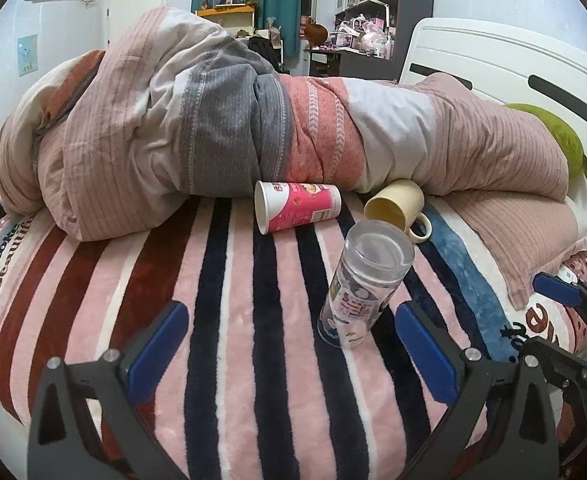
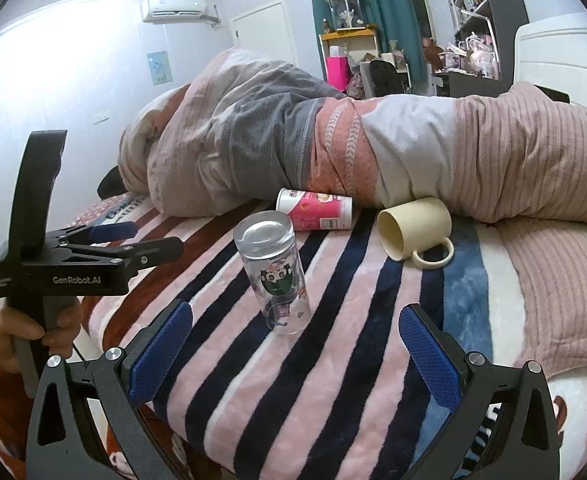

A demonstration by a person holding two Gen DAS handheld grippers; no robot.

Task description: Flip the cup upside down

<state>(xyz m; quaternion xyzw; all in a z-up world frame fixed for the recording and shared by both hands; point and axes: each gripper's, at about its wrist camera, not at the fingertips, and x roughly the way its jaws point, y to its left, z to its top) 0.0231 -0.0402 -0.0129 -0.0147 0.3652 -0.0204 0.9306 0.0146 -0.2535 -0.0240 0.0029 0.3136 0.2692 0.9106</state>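
Note:
A clear glass cup with cartoon prints (image 1: 363, 284) (image 2: 273, 276) stands on the striped blanket (image 1: 229, 320) (image 2: 333, 360), flat base up. A pink paper cup (image 1: 297, 205) (image 2: 315, 208) lies on its side behind it. A cream mug (image 1: 399, 208) (image 2: 415, 234) lies on its side to the right, its mouth facing forward and left. My left gripper (image 1: 289, 344) is open and empty, the glass cup just ahead between its blue pads. My right gripper (image 2: 293, 352) is open and empty, just short of the glass cup. The left gripper also shows in the right wrist view (image 2: 133, 240).
A bunched duvet (image 1: 213, 120) (image 2: 333, 140) lies across the bed behind the cups. A white headboard (image 1: 493, 60) and a green plush (image 1: 557, 136) are at the right. The right gripper shows at the left wrist view's right edge (image 1: 581, 320).

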